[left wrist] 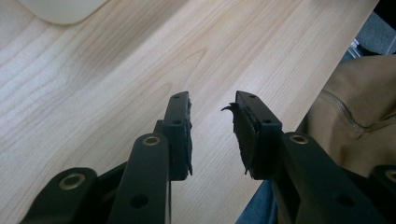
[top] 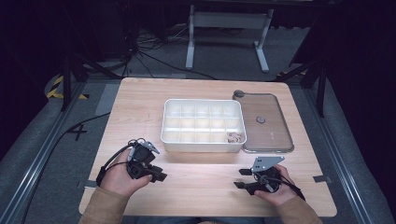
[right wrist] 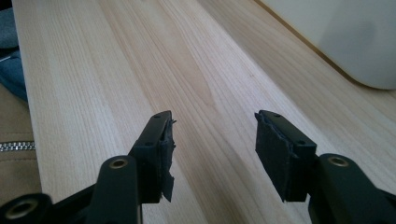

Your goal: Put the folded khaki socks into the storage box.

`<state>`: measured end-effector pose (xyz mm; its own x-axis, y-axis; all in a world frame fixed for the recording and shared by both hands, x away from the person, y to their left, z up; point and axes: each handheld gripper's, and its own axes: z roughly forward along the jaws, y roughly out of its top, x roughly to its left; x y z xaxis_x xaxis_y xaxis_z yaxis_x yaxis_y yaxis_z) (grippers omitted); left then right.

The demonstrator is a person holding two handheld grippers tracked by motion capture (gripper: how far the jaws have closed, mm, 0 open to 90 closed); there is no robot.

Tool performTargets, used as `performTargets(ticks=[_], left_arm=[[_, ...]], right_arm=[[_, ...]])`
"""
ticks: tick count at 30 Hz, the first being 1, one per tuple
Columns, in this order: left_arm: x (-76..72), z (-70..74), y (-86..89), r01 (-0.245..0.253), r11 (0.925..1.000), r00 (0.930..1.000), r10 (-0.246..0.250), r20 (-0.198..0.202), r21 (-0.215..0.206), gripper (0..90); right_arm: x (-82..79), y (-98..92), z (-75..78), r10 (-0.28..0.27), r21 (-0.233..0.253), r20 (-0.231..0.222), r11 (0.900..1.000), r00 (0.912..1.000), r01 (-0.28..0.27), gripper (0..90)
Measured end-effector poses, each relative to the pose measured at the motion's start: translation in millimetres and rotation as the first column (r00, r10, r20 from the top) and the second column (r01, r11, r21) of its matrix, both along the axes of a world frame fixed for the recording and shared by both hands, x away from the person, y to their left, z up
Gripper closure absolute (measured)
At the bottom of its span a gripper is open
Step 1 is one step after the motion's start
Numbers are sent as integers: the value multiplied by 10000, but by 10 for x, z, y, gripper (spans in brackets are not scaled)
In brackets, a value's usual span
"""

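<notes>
A white divided box (top: 202, 125) stands in the middle of the wooden table (top: 140, 107), with small tan pieces (top: 235, 136) in its near right compartment. Its clear lid (top: 264, 122) lies flat to the right of it. My left gripper (top: 160, 173) rests near the table's front left, in a hand, pointing right with its jaws apart. In the left gripper view my left gripper (left wrist: 212, 116) holds nothing. My right gripper (top: 240, 178) sits at the front right, pointing left, open. The right gripper view confirms my right gripper (right wrist: 212, 135) has nothing between its jaws.
A corner of the white box (left wrist: 63, 9) shows at the top of the left gripper view, and the box wall (right wrist: 345, 37) at the upper right of the right gripper view. Bare wood lies between the two grippers. A metal stand (top: 229, 32) and cables are on the floor beyond the table.
</notes>
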<state>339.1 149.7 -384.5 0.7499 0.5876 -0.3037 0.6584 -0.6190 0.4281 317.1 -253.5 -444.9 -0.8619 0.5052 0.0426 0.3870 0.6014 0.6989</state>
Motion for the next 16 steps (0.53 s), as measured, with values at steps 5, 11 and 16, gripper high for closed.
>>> performTargets(ticks=[5, 11, 16], left_arm=[[28, -59, -3, 20, 9999, 9999, -19, -99, 124, 660], [62, -161, 14, 20, 9998, 9994, -27, 340, 184, 591], [108, -260, 24, -228, 9996, 9986, 218, 473, 192, 571]], right_arm=[[-69, 2, -69, -137, -126, 234, 9998, 9996, 140, 464], [-92, -9, -85, -159, -78, 395, 9998, 9991, 162, 453], [-67, -54, -81, -352, 18, 446, 9994, 9984, 352, 452]])
